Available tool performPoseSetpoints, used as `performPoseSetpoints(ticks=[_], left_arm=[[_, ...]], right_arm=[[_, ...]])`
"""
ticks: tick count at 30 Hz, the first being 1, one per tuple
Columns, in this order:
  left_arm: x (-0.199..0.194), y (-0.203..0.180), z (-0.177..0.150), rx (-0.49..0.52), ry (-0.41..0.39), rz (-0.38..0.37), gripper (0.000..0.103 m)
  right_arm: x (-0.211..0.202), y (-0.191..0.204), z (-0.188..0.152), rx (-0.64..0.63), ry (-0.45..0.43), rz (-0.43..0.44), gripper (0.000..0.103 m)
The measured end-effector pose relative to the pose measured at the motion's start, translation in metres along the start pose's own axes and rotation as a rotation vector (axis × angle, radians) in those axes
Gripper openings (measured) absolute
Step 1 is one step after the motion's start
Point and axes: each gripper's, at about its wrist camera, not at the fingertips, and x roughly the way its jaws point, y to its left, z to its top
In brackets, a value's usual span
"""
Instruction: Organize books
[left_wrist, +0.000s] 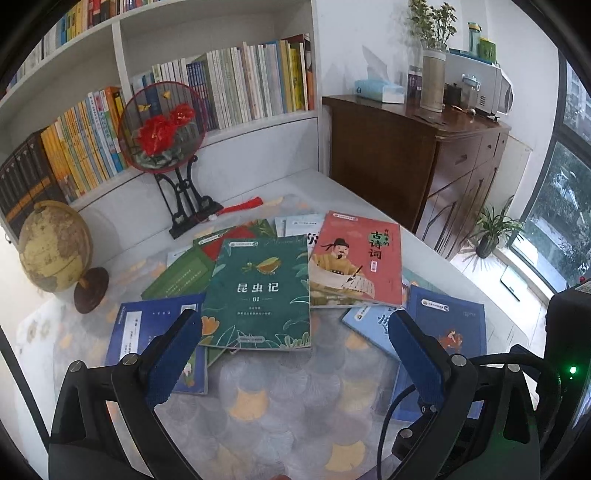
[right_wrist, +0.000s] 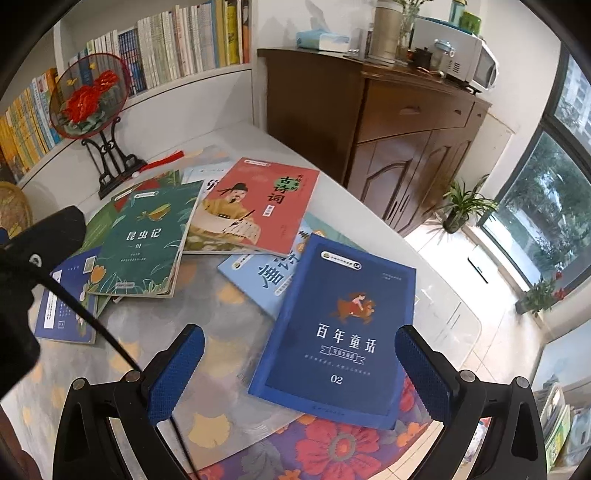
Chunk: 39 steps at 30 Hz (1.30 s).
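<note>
Hovering above the table (left_wrist: 424, 236), the left gripper (left_wrist: 295, 332) spreads wide and holds nothing; the green book 昆虫记 (left_wrist: 258, 291) lies just ahead between its fingers, overlapping a red poetry book (left_wrist: 356, 258). The right gripper (right_wrist: 299, 354) also gapes wide and empty over the dark blue book 百年童话 (right_wrist: 332, 328), which rests partly on a light blue book (right_wrist: 258, 277).

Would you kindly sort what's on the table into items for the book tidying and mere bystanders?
For the job: green book, red book, dark blue book, light blue book, bookshelf.

Just lying about: globe, fan ornament, tissue box.
</note>
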Motion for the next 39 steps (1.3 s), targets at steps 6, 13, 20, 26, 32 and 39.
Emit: performPoseSetpoints(ticks=[6, 13, 20, 26, 32, 39], left_arm=[[0.005, 0.001, -0.002, 0.003, 0.012, -0.001, 0.101], [0.011, 0.007, -0.005, -0.004, 0.023, 0.035, 0.101], [0.013, 0.009, -0.007, 0.016, 0.021, 0.078, 0.101], [0.023, 0.011, -0.016, -0.012, 0.089, 0.065, 0.101], [0.034, 0.024, -0.031, -0.09, 0.181, 0.087, 0.101], [0.028, 0.04, -0.033, -0.142, 0.182, 0.163, 0.099]], right_arm=[[0.005, 0.0, 0.0, 0.006, 0.013, 0.005, 0.102], [0.01, 0.005, -0.001, -0.007, 0.03, 0.006, 0.103], [0.01, 0.007, -0.002, -0.026, 0.03, -0.002, 0.103], [0.011, 0.011, 0.001, -0.068, 0.015, 0.021, 0.103], [0.022, 0.022, 0.006, -0.129, 0.012, 0.099, 0.102], [0.027, 0.043, 0.013, -0.202, 0.018, 0.187, 0.102]])
